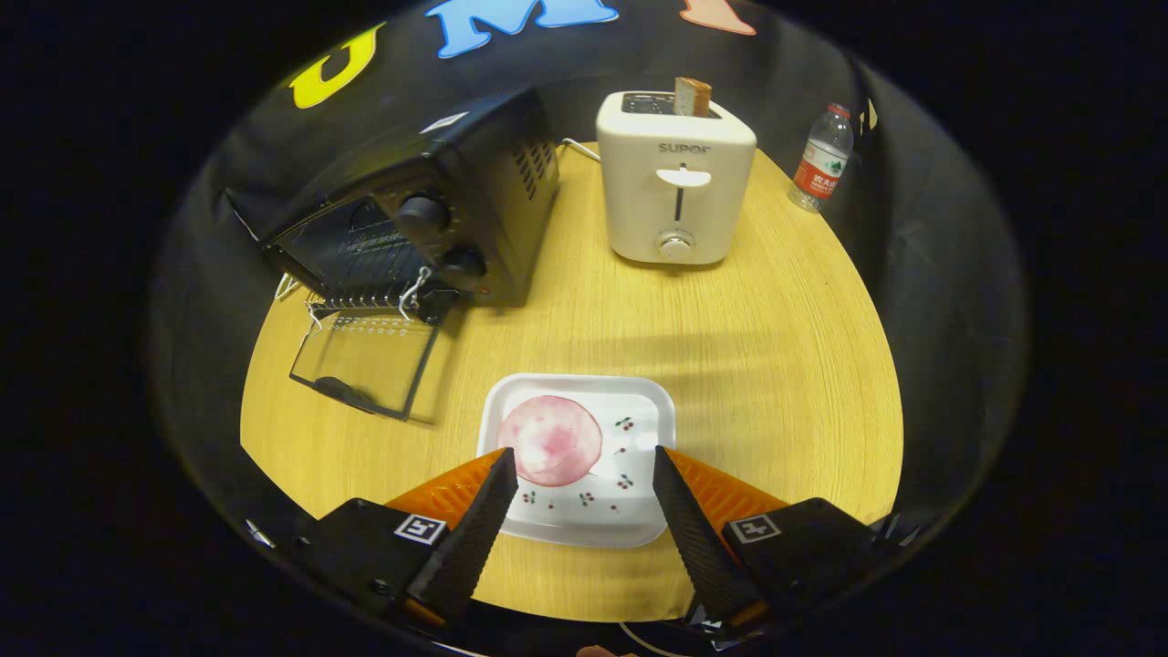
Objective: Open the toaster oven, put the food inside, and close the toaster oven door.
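One step looks done, since the toaster oven [429,219] beyond my jaws to the left has its door [365,360] folded down on the tabletop [776,365], while the food [549,440] sits on its plate [639,401] between my open, empty jaws.
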Available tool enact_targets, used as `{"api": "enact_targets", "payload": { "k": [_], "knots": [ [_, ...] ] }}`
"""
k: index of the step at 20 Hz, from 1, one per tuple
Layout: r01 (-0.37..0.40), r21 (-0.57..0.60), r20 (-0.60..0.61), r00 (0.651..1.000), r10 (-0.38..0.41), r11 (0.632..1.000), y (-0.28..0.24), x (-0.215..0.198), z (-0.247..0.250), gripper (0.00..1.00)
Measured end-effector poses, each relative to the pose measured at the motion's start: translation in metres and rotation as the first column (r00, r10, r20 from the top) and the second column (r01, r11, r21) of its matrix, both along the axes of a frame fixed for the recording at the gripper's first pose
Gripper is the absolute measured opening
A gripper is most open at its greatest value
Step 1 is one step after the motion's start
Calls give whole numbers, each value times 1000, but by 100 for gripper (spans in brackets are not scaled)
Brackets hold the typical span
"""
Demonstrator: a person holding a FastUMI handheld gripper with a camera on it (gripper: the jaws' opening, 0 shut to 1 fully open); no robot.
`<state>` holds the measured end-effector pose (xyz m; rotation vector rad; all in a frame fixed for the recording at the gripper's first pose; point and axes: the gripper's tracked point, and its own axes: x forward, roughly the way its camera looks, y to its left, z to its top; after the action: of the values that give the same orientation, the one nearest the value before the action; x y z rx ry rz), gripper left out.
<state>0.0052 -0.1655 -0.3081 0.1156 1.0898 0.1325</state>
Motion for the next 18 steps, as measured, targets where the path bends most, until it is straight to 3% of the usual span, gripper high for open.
{"api": "enact_targets", "payload": {
  "k": [4, 10, 15, 18],
  "knots": [
    [28, -3, -37, 999, -28, 1000, -25, -2, -21, 97],
    [-2, -18, -116, 993, 0, 1000, -30, -7, -50, 96],
    [-10, -29, -164, 987, 5, 1000, -29, -4, -62, 60],
    [42, -9, -199, 979, -43, 999, -30, -9, -62, 35]
  ]
}}
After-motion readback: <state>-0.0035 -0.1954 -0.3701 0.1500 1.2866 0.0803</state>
